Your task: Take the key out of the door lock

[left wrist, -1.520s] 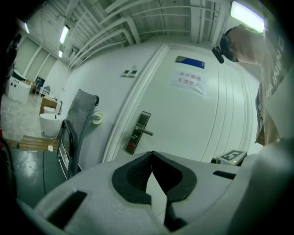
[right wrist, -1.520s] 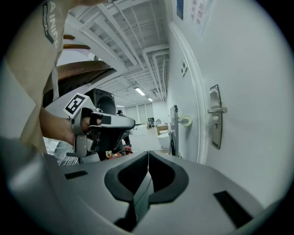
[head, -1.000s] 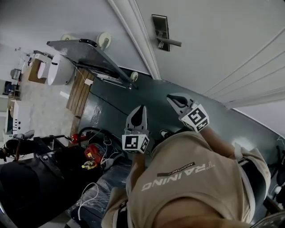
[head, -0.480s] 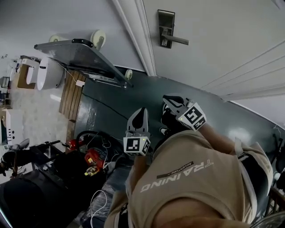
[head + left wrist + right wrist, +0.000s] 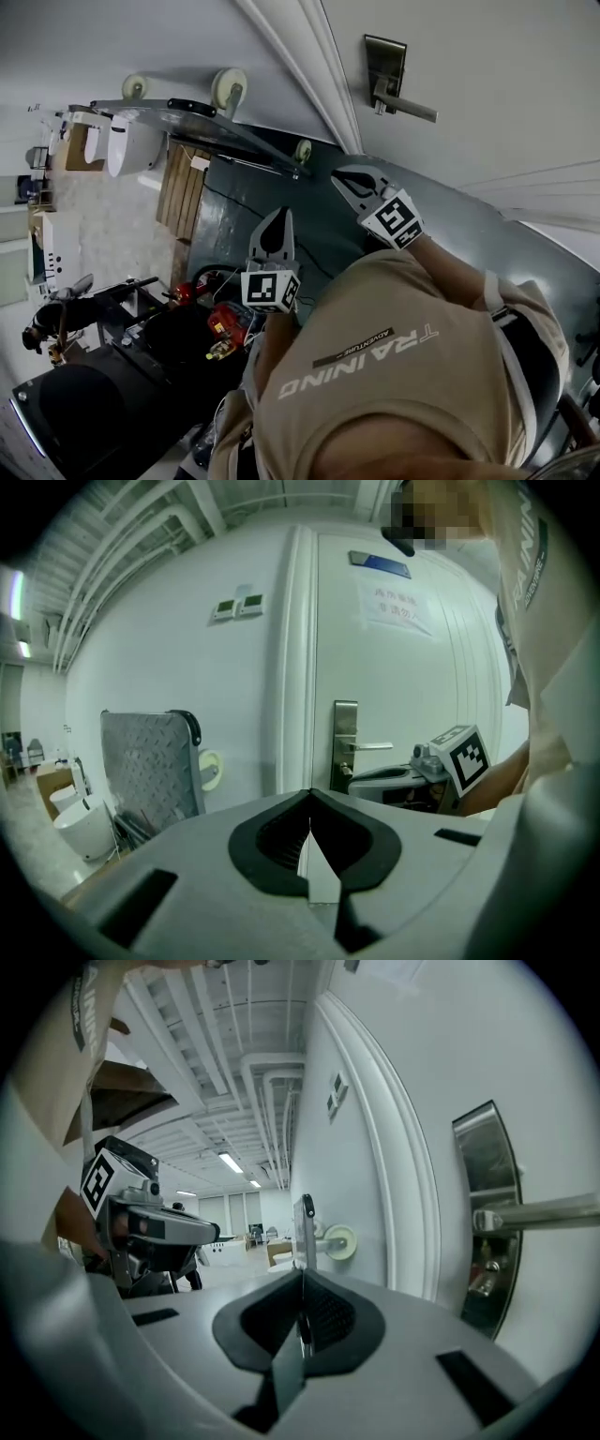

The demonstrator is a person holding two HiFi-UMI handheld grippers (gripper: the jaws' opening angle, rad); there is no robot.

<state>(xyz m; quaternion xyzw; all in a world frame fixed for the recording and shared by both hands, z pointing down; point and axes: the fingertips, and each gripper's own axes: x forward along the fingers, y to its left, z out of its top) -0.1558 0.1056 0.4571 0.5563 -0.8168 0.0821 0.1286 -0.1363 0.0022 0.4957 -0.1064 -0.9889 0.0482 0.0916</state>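
Note:
The steel lock plate (image 5: pixel 386 64) with its lever handle (image 5: pixel 413 107) sits on the white door at the top right of the head view. A small key (image 5: pixel 482 1282) sticks out of the plate (image 5: pixel 487 1213) below the handle (image 5: pixel 539 1213); it also shows as a small knob, the key (image 5: pixel 345 770), in the left gripper view. My right gripper (image 5: pixel 352 178) is shut and empty, short of the door and to the left of the lock. My left gripper (image 5: pixel 273 228) is shut and empty, farther back. Their closed jaw tips show in the left gripper (image 5: pixel 310 797) and right gripper (image 5: pixel 302 1277) views.
A folded grey platform trolley (image 5: pixel 159 101) with cream wheels leans against the wall left of the white door frame (image 5: pixel 314 56). Wooden boards (image 5: pixel 183 187), white fixtures (image 5: pixel 127 145) and a red tool among cables (image 5: pixel 225 328) lie on the dark floor to the left.
Both grippers have moved toward the door, the right one up close to the door frame. The lock and handle have shifted right and look nearer. Both stay shut.

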